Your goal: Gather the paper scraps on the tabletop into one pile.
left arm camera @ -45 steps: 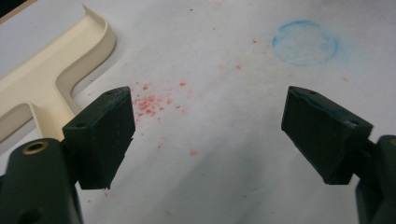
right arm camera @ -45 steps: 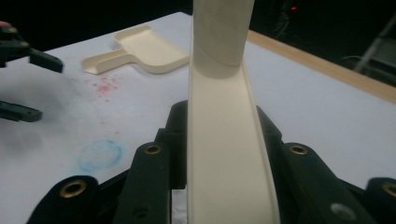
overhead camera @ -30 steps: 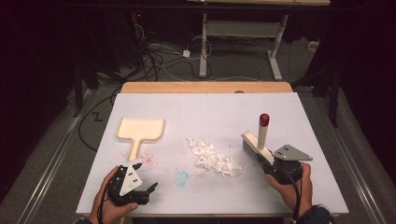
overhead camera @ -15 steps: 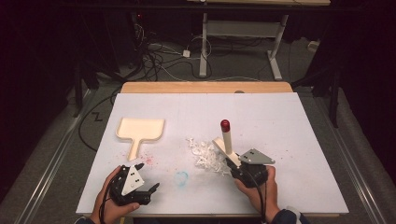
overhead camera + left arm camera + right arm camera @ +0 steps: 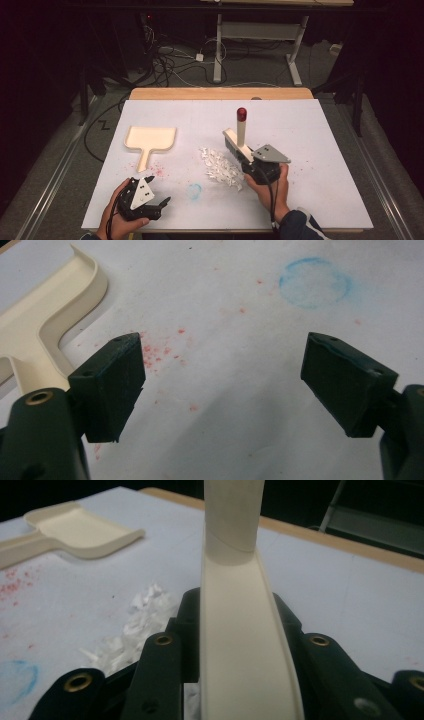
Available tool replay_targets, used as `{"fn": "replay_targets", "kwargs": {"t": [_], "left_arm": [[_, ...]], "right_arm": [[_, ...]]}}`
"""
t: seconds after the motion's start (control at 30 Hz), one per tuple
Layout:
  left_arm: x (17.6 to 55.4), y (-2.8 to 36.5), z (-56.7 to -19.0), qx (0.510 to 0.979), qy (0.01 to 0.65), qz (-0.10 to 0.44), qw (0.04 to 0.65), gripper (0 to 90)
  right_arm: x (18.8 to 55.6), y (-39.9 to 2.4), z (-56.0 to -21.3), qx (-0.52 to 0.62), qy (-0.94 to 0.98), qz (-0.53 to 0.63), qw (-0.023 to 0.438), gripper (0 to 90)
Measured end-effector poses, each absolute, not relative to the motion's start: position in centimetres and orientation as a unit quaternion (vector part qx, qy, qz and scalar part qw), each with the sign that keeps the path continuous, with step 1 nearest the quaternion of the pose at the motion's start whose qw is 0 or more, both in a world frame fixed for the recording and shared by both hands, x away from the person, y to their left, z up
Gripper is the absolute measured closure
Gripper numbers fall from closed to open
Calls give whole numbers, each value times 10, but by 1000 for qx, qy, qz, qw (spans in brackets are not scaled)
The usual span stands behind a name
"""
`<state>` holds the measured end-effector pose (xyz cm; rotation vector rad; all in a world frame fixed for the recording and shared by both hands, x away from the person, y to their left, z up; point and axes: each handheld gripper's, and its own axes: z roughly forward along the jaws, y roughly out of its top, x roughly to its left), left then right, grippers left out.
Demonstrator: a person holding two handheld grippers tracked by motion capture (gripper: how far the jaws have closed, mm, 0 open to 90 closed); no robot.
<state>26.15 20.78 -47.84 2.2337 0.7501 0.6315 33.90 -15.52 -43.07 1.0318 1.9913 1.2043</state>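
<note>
Blue chalk ring (image 5: pixel 194 190) and red specks (image 5: pixel 159 170) mark the white table (image 5: pixel 310 130).

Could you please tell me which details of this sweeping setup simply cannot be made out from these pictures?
- Brush bristles: in the high view the brush's cream back covers them, so contact with the paper scraps is unclear.
- Brush handle top: cut off by the upper edge of the right gripper view.
- Dustpan: its tray runs off the left gripper view's left edge.
- Right gripper jaws: in the high view, its grey plate and the hand cover them.

I'm seeing a cream brush (image 5: pixel 239 141) standing with its red-tipped handle upright beside white paper scraps (image 5: pixel 220 168); a cream dustpan (image 5: pixel 149 141) is lying flat, well apart.
</note>
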Motion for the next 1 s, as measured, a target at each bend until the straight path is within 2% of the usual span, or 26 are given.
{"fn": "replay_targets", "kwargs": {"t": [0.27, 0.4, 0.6, 0.7, 0.77, 0.83, 1.0], "left_arm": [[261, 208, -478, 859, 291, 245, 343, 168], [261, 206, -478, 861, 287, 245, 341, 168], [263, 206, -478, 862, 286, 246, 338, 168], [263, 206, -479, 860, 289, 246, 340, 168], [263, 206, -478, 860, 289, 246, 341, 168], [263, 206, -478, 860, 289, 247, 340, 168], [263, 205, -478, 860, 287, 247, 341, 168]], "right_arm": [[356, -209, -411, 386, 732, 466, 314, 685], [373, -230, -416, 396, 724, 439, 356, 685], [399, -246, -433, 425, 726, 401, 363, 685], [408, -245, -445, 432, 735, 375, 364, 685], [410, -240, -449, 432, 739, 383, 347, 685], [408, -229, -450, 421, 746, 381, 349, 683], [403, -193, -456, 384, 767, 403, 320, 682]]}}
